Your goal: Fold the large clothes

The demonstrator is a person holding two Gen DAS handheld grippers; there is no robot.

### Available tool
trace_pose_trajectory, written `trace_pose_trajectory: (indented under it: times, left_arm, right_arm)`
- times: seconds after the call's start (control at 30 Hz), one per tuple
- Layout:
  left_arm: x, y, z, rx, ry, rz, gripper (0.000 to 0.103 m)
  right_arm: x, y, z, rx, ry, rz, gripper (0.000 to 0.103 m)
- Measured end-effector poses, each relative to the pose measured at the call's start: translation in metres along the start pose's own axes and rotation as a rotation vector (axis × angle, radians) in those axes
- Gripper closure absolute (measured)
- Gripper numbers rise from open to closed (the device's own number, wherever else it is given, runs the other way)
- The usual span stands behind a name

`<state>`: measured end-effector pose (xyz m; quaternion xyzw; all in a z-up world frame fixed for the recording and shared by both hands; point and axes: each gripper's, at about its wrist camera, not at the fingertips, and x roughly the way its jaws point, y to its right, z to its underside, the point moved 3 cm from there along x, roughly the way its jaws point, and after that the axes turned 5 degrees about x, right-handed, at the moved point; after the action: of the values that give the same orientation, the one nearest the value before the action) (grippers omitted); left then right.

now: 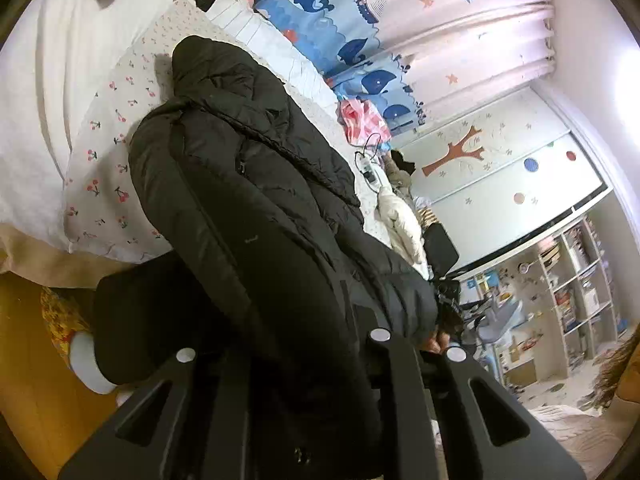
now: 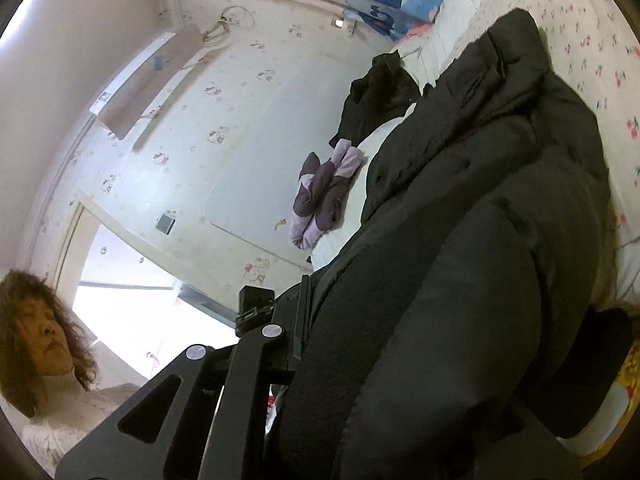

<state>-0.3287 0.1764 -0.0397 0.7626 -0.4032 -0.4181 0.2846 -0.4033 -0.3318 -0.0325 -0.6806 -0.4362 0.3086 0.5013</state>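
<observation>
A large black puffer coat [image 1: 256, 184] lies along a bed with a cherry-print sheet [image 1: 108, 168]. In the left wrist view the coat's near edge bunches between my left gripper's [image 1: 304, 360] fingers, which are closed on it. In the right wrist view the same coat [image 2: 472, 240] fills the right half and drapes over my right gripper [image 2: 360, 360]; its left finger [image 2: 300, 320] presses against the fabric, and the right finger is hidden under the coat.
A white duvet [image 1: 48, 100] lies beside the coat. A whale-print pillow [image 1: 332, 28], a pink bag [image 1: 362, 120], a charger and cable [image 1: 370, 168] and other clothes sit on the bed's far side. Purple-grey mittens [image 2: 324, 196] and a dark garment [image 2: 376, 92] lie nearby. The person [image 2: 36, 340] stands at the left.
</observation>
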Motion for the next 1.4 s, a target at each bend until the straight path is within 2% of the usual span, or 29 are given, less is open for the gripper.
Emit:
trace_pose_trajectory:
  times: [0.07,0.17,0.33,0.4,0.57,0.67,0.73,0.8,0.87,0.9,0.93,1.0,1.07,1.1,1.13,1.2,1.23,1.27,1.3,1.33,1.4]
  left_arm:
    - [-0.003,0.004,-0.006,0.005,0.014,0.012,0.087]
    - [-0.011,0.013,-0.03,0.014,0.07,0.038,0.087]
    - [-0.009,0.033,-0.102,0.038,0.179,0.061,0.087]
    - [0.0,0.035,-0.136,0.041,0.21,0.058,0.087]
    - [0.038,0.014,-0.218,-0.006,0.289,0.03,0.087]
    - [0.077,-0.015,-0.263,-0.03,0.323,-0.062,0.087]
    - [0.101,-0.036,-0.277,-0.044,0.325,-0.124,0.087]
    - [0.13,-0.064,-0.291,-0.074,0.32,-0.218,0.087]
    - [0.156,-0.092,-0.295,-0.108,0.3,-0.299,0.086]
    - [0.171,-0.11,-0.296,-0.137,0.286,-0.346,0.084]
    - [0.182,-0.124,-0.296,-0.159,0.277,-0.367,0.083]
    - [0.198,-0.147,-0.292,-0.192,0.268,-0.393,0.081]
    - [0.201,-0.151,-0.29,-0.187,0.265,-0.405,0.08]
    - [0.198,-0.148,-0.29,-0.173,0.262,-0.404,0.078]
    - [0.192,-0.143,-0.29,-0.176,0.268,-0.384,0.073]
    - [0.177,-0.136,-0.29,-0.215,0.308,-0.321,0.06]
    - [0.165,-0.13,-0.292,-0.237,0.361,-0.259,0.044]
    - [0.158,-0.124,-0.295,-0.249,0.406,-0.213,0.024]
    - [0.144,-0.118,-0.296,-0.267,0.484,-0.156,0.016]
    - [0.131,-0.114,-0.296,-0.287,0.55,-0.116,0.007]
    - [0.113,-0.113,-0.299,-0.34,0.616,-0.071,0.007]
  right_arm:
    - [-0.004,-0.002,-0.006,-0.006,0.011,-0.032,0.091]
    - [-0.009,-0.011,-0.029,-0.026,0.04,-0.069,0.091]
    - [0.003,-0.025,-0.088,-0.055,0.095,-0.091,0.09]
    - [0.011,-0.025,-0.122,-0.047,0.129,-0.09,0.089]
    - [0.035,-0.008,-0.198,0.006,0.21,-0.037,0.087]
    - [0.051,0.023,-0.24,0.065,0.258,0.049,0.086]
    - [0.063,0.054,-0.265,0.115,0.283,0.143,0.084]
    - [0.072,0.086,-0.28,0.16,0.282,0.231,0.083]
    - [0.083,0.132,-0.292,0.267,0.275,0.333,0.081]
    - [0.086,0.146,-0.292,0.293,0.266,0.348,0.08]
    - [0.09,0.162,-0.295,0.332,0.266,0.329,0.08]
    - [0.09,0.17,-0.297,0.358,0.274,0.295,0.077]
    - [0.084,0.166,-0.296,0.368,0.288,0.258,0.068]
    - [0.08,0.161,-0.296,0.369,0.296,0.241,0.054]
    - [0.077,0.155,-0.295,0.361,0.305,0.235,0.037]
    - [0.067,0.132,-0.294,0.295,0.338,0.241,0.018]
    - [0.064,0.118,-0.294,0.255,0.344,0.245,0.014]
    - [0.063,0.101,-0.294,0.203,0.349,0.262,0.013]
    - [0.062,0.087,-0.288,0.16,0.347,0.283,0.012]
    - [0.068,0.07,-0.286,0.069,0.336,0.345,0.011]
    - [0.089,0.046,-0.283,-0.097,0.292,0.48,0.008]
